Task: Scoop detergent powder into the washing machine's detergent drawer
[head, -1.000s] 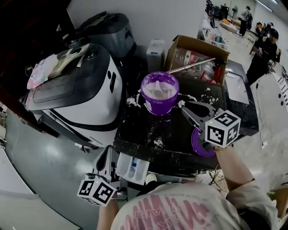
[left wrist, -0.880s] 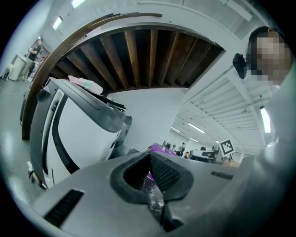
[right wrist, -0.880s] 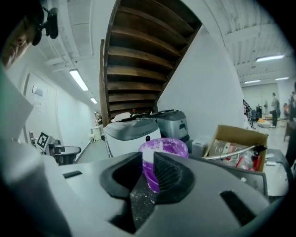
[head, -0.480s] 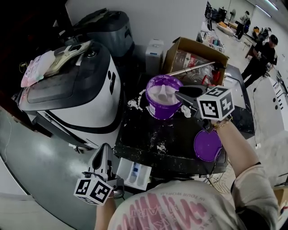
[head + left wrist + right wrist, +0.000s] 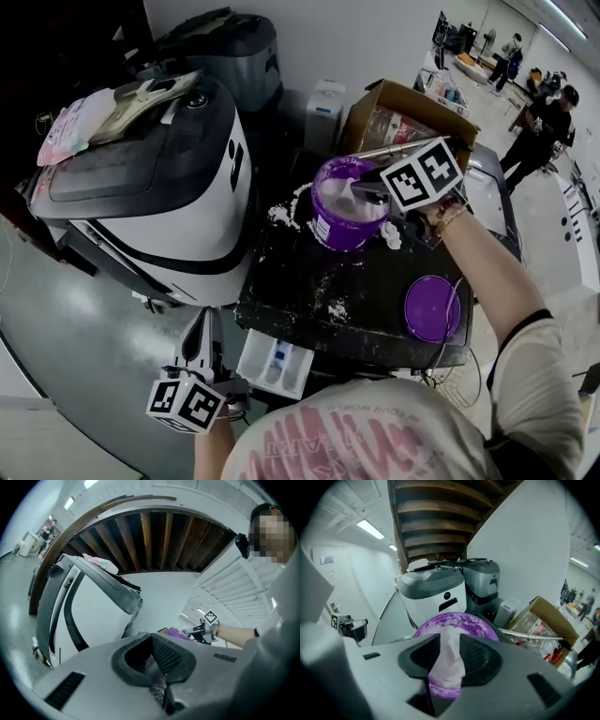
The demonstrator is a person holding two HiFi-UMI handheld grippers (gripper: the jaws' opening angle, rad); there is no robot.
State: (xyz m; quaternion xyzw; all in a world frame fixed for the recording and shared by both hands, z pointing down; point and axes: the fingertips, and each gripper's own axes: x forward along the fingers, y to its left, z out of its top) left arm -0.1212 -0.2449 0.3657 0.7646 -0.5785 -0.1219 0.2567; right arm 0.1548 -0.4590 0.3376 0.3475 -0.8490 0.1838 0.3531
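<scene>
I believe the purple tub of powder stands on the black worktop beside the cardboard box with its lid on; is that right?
Not quite: the tub does stand on the black worktop beside the cardboard box, but its lid is off, lying flat on the worktop apart from the tub, as the head view shows.

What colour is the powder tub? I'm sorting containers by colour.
The tub is purple; the head view shows it best.
</scene>
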